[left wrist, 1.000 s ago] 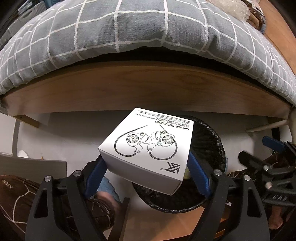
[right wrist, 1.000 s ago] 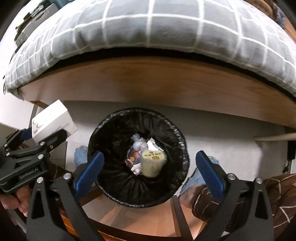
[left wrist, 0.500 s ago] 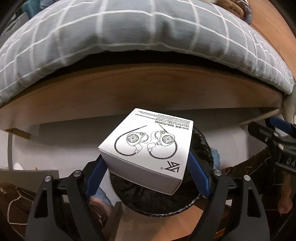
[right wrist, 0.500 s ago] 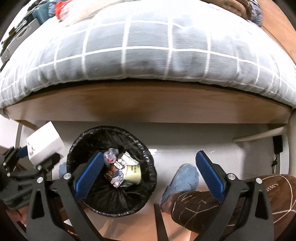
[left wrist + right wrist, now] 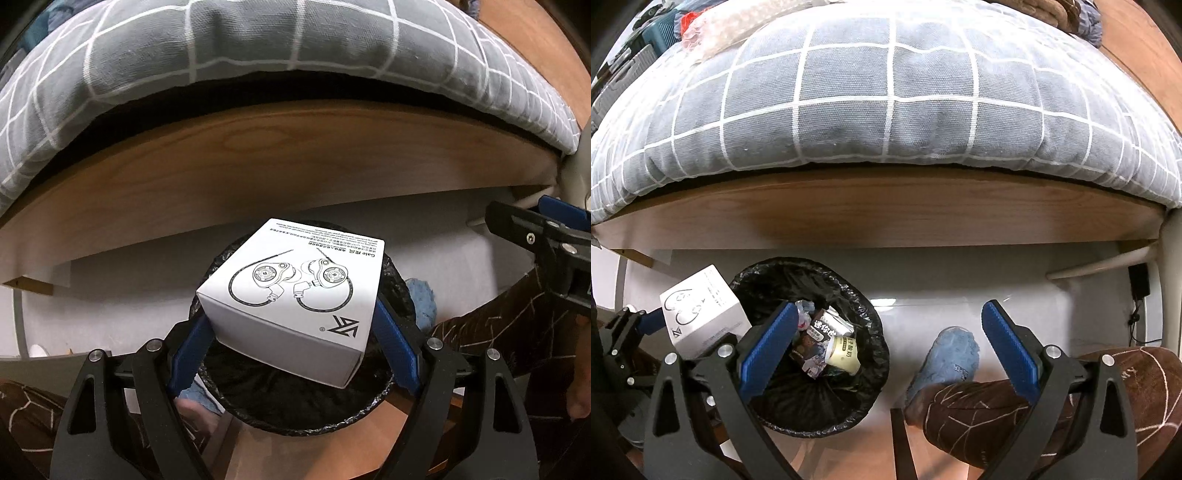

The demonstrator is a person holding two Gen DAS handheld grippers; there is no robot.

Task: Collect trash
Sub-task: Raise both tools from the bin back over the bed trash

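left gripper (image 5: pixel 291 328) is pinching a white box (image 5: pixel 295 295) between its blue fingers (image 5: pixel 190 352), holding it above the near-left rim of the bin (image 5: pixel 871 354). right gripper (image 5: pixel 886 347) is hovering with fingers spread wide, gripping nothing. bin is sitting on the floor near the bed (image 5: pixel 886 210), holding a cup (image 5: pixel 844 352) and wrappers.

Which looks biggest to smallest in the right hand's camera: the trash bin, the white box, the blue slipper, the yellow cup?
1. Trash bin, clearly the largest.
2. White box and blue slipper: they look about alike, and their nearness to the camera differs, so I won't rank them.
3. Yellow cup inside the bin, the smallest.
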